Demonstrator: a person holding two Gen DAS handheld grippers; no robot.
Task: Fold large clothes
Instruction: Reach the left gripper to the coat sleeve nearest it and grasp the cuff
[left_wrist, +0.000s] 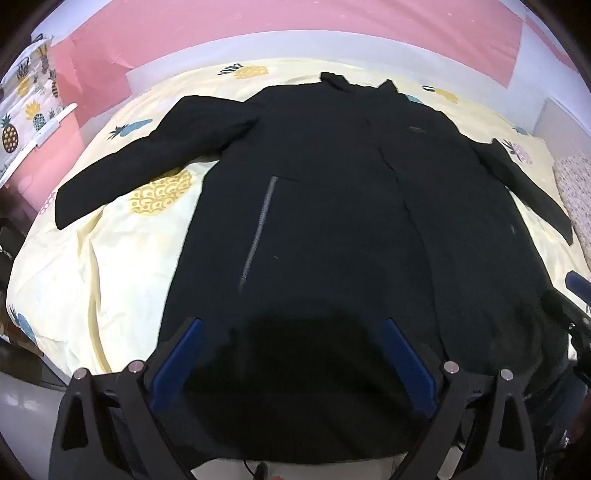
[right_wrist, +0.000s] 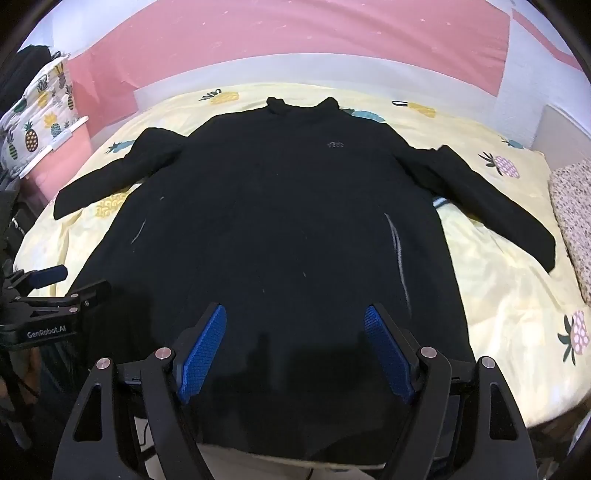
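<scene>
A large black jacket (left_wrist: 325, 192) lies spread face up on the bed, collar at the far end, both sleeves stretched out to the sides. It also fills the right wrist view (right_wrist: 280, 206). My left gripper (left_wrist: 291, 325) is open and empty, hovering over the jacket's bottom hem on its left half. My right gripper (right_wrist: 295, 314) is open and empty, over the hem on the right half. The left gripper also shows at the left edge of the right wrist view (right_wrist: 66, 284). A grey pocket zipper (left_wrist: 258, 229) runs down the jacket's left front.
The bed has a pale yellow pineapple-print sheet (left_wrist: 92, 266). A pink wall (left_wrist: 258, 33) stands behind the bed. A pineapple-print cloth (right_wrist: 40, 99) hangs at the far left. A speckled pillow (right_wrist: 572, 221) lies at the bed's right edge.
</scene>
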